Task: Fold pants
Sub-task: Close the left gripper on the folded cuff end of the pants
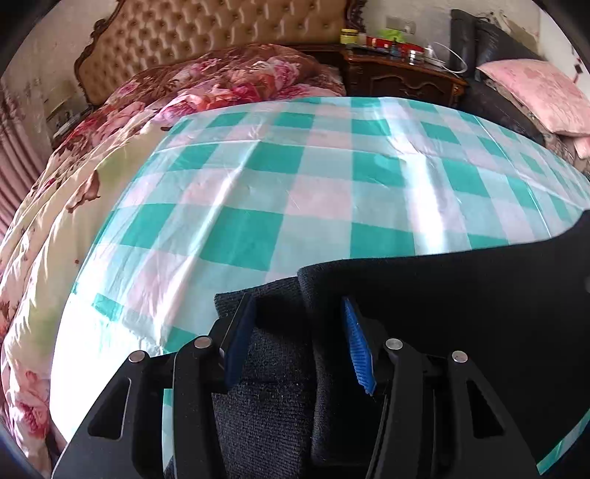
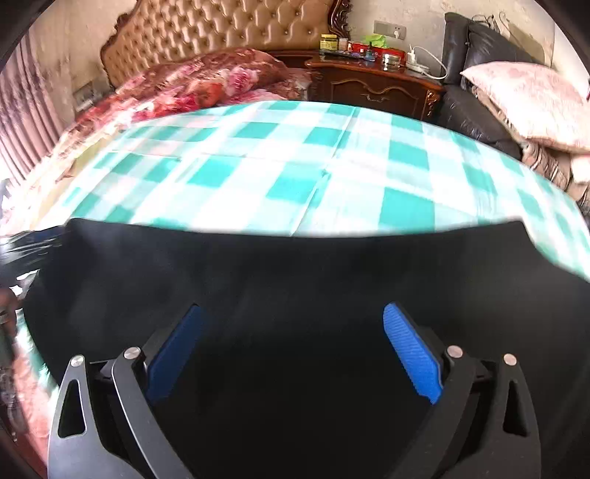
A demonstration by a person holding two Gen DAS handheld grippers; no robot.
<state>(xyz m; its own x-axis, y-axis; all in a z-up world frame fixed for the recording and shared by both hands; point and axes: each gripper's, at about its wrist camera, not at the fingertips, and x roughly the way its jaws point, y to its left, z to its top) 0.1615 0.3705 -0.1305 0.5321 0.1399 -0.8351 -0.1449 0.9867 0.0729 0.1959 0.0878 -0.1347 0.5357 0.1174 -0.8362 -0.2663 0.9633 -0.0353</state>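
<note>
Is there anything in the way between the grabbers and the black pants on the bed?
Nothing visible is. The dark pants already lie right between the fingers of the left hand-held gripper, and the right hand-held gripper hangs open straight over them. Only the checkered cloth lies beyond.

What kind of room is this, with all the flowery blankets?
Most likely a bedroom. There is a bed with a tufted headboard and a flowery quilt, a wooden nightstand crowded with jars beside it, and a pink pillow.

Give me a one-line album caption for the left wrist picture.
Left gripper straddling a fold of dark pants on a green-checked cloth.
</note>
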